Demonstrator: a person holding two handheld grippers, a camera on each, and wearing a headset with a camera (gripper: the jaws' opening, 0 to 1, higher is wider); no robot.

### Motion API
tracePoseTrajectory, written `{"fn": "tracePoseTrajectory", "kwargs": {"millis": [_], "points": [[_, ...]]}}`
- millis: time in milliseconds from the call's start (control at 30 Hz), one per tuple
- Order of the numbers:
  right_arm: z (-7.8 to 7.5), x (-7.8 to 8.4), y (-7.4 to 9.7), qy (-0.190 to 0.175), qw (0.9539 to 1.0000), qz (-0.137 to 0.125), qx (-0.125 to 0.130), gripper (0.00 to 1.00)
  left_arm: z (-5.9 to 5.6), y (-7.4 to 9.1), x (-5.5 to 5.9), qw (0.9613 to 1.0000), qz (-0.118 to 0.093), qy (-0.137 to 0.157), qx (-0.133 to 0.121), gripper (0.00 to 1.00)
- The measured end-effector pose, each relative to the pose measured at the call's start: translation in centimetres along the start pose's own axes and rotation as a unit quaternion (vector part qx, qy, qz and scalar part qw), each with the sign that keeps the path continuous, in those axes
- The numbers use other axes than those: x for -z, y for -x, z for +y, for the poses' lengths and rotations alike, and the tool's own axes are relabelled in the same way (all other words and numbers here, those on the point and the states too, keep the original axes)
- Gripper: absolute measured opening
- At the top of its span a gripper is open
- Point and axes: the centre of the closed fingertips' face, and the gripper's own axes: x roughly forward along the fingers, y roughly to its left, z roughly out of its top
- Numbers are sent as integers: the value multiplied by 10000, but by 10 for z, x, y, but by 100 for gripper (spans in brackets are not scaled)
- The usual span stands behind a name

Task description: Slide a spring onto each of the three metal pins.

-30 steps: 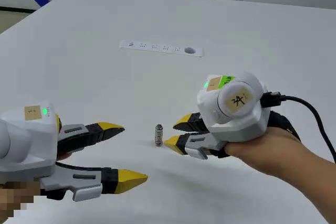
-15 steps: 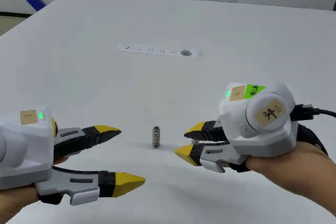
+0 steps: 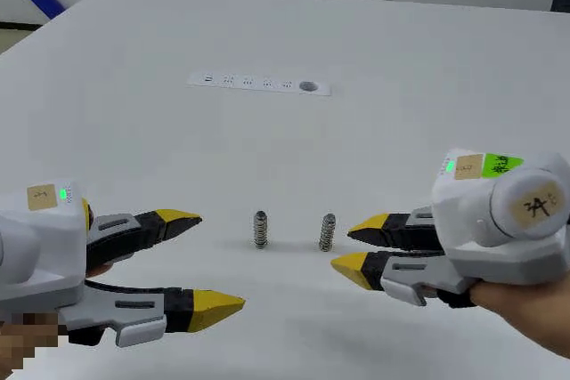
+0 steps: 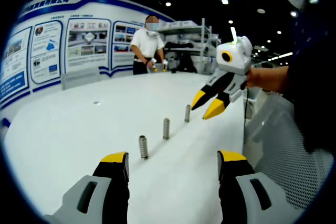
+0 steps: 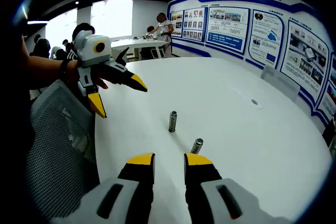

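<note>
Two springs stand upright on pins on the white table (image 3: pixel 374 51): one spring (image 3: pixel 260 230) on the left, another (image 3: pixel 328 231) to its right. My right gripper (image 3: pixel 352 248) is just right of the second spring, its jaws a little apart and empty. My left gripper (image 3: pixel 207 262) is wide open at the lower left, clear of both. The left gripper view shows a row of three posts: a near spring (image 4: pixel 143 147), a middle spring (image 4: pixel 166 128) and a far post (image 4: pixel 187 113) beside the right gripper (image 4: pixel 203 110). The near spring (image 5: pixel 197 145) sits right in front of the right gripper (image 5: pixel 169 159).
A white power strip (image 3: pixel 258 84) lies flat farther back on the table. A person (image 4: pixel 147 43) stands beyond the table's far end. A mesh chair back (image 5: pixel 58 156) is beside the table's edge.
My right gripper has drawn back to the right, and a second spring on a pin now stands where its jaws were. The left gripper has hardly moved.
</note>
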Motion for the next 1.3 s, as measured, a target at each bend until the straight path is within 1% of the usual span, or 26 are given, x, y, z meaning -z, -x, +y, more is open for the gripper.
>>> {"fn": "tracePoseTrajectory", "kwargs": {"millis": [267,567,800,900,1100,1233,1300], "points": [[-6,18,17,-178,9996,67,193,24,-2,-2,1,10000,32,-25,53,71],[-24,33,39,-429,9976,20,549,25,-1,-2,1,10000,39,-31,54,71],[-34,46,51,-602,9955,-18,725,28,-2,-5,2,10000,31,-8,85,72],[-39,51,56,-664,9945,-48,813,31,-2,-5,2,9999,37,2,97,72],[-42,62,66,-747,9931,-116,899,37,-1,-6,4,9999,50,16,122,72],[-44,68,71,-754,9924,-222,948,44,-1,-6,5,9999,50,35,125,72],[-45,71,72,-723,9924,-255,965,49,-1,-6,5,9999,52,41,126,72]]}}
